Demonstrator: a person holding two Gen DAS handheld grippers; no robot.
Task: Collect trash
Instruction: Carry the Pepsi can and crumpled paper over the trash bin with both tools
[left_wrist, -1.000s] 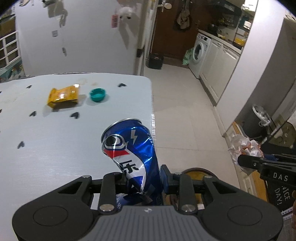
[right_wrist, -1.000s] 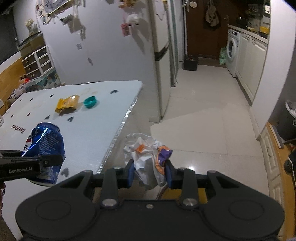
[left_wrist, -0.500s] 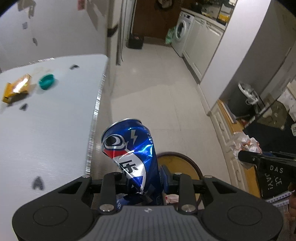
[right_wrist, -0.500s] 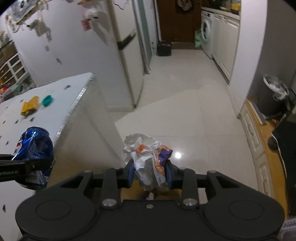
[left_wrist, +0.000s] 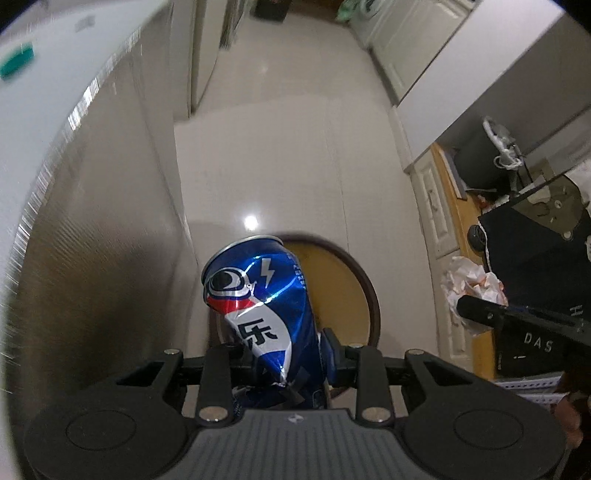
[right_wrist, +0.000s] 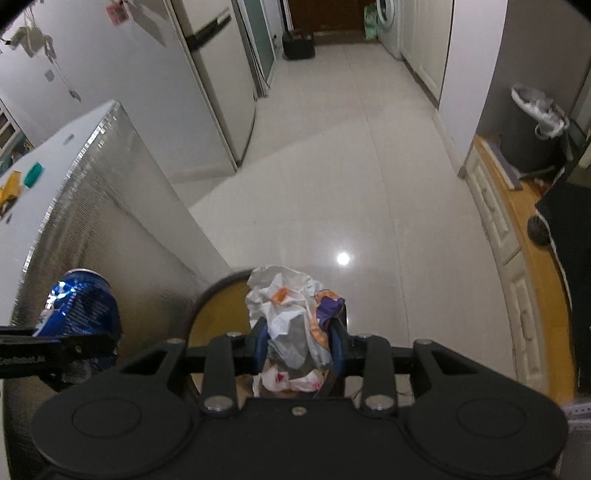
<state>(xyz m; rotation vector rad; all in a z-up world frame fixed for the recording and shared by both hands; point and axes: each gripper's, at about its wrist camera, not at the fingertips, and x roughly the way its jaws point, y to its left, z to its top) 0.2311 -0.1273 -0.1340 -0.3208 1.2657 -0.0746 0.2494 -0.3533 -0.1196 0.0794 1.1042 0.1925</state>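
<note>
My left gripper (left_wrist: 286, 354) is shut on a dented blue soda can (left_wrist: 258, 295), held upright above a round bin with a dark rim and yellow inside (left_wrist: 340, 280) on the floor. My right gripper (right_wrist: 299, 345) is shut on a crumpled white wrapper with orange and purple print (right_wrist: 288, 306), held over the same bin (right_wrist: 218, 310). The can also shows at the left of the right wrist view (right_wrist: 79, 306). The wrapper shows at the right of the left wrist view (left_wrist: 469, 284). Some white trash (right_wrist: 291, 380) lies in the bin below.
The white table (right_wrist: 62, 158) with its silver side panel stands at the left, carrying a teal cap (right_wrist: 34, 173) and a yellow packet (right_wrist: 9, 188). A tiled floor runs ahead. A dark bin with a white liner (right_wrist: 535, 125) stands at the right beside a wooden cabinet.
Both grippers have swung off the table and tilted down toward the floor, and now hang over the round bin. Each keeps its hold on its item.
</note>
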